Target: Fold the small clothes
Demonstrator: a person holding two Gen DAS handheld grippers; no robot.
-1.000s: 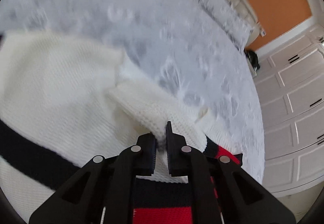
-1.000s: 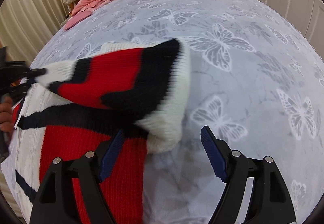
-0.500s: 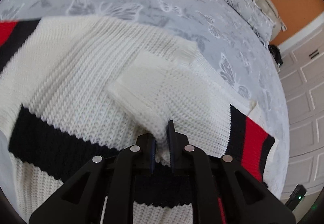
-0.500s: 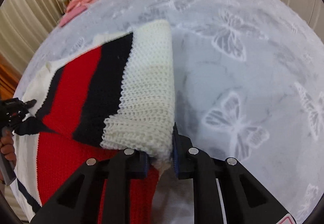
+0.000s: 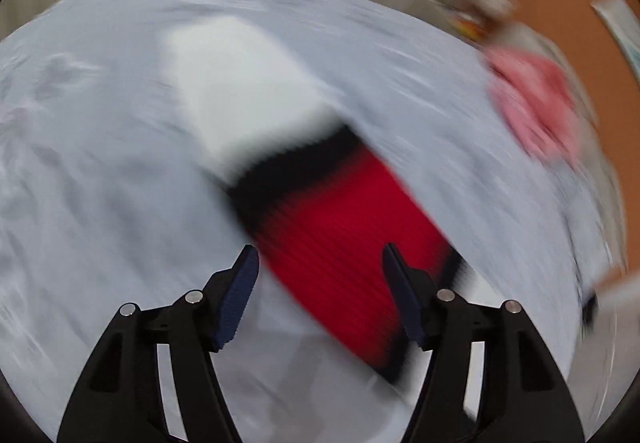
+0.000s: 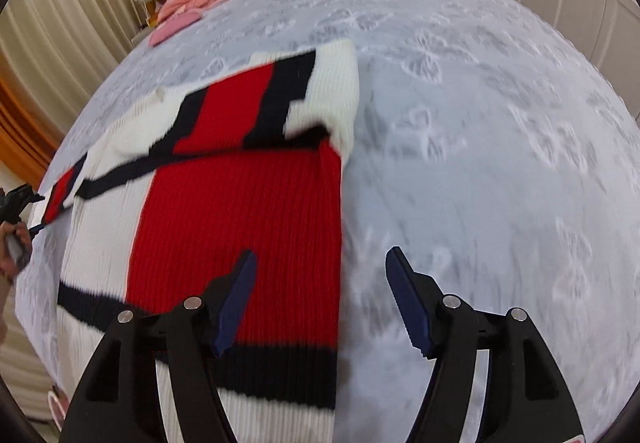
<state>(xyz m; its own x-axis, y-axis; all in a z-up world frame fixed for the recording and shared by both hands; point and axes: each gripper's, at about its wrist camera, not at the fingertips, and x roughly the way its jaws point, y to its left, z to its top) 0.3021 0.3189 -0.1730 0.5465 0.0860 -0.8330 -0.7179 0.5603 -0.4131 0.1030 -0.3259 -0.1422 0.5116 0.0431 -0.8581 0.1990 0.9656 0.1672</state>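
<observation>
Both tongs (image 6: 320,299) opening, seemingly empty, above the sweater (image 6: 240,223).

My sweater (image 6: 240,203) is chunky ribbed knit, matt. Beneath it, the bedspread (image 6: 480,163) is smooth cloth with embossed butterflies. My right gripper (image 6: 320,299) looks like matt black plastic with ridged blue pads.
</observation>
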